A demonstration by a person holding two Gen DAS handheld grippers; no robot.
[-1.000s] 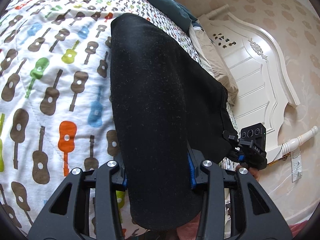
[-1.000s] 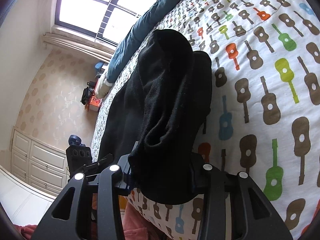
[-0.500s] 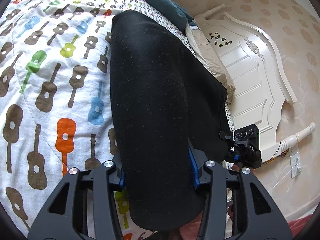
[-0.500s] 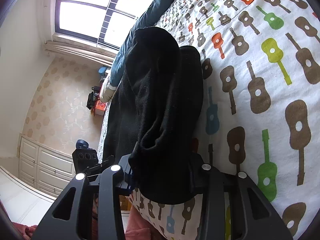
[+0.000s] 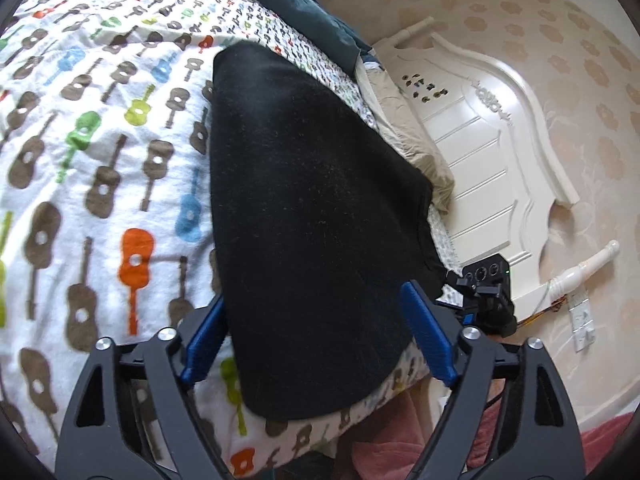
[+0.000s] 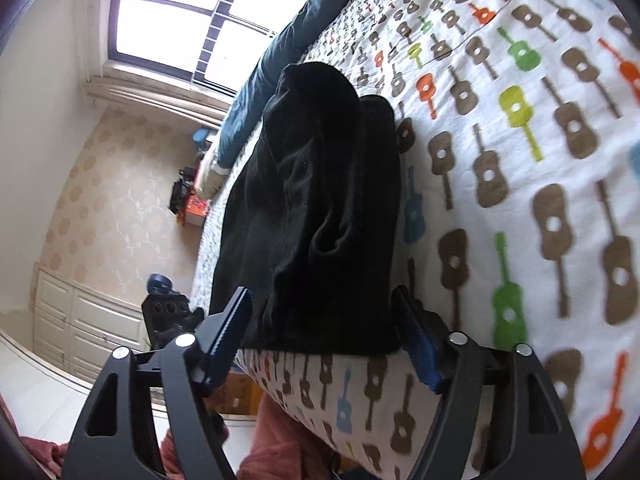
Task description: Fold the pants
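Observation:
The black pants lie folded on the guitar-print bedspread, near the bed's front edge. My left gripper is open, its blue pads either side of the pants' near end, not pinching it. In the right wrist view the pants show bunched layers and a fold. My right gripper is open too, jaws wide at the pants' near edge. Each gripper shows in the other's view: the right gripper and the left gripper.
A white headboard and beige pillow stand to the right in the left wrist view. A dark teal blanket lies along the far side of the bed. A window, white cabinets and the bed edge are also in view.
Both grippers have opened and let go of the pants, which now rest on the bed. Both have drawn back a little toward the bed edge.

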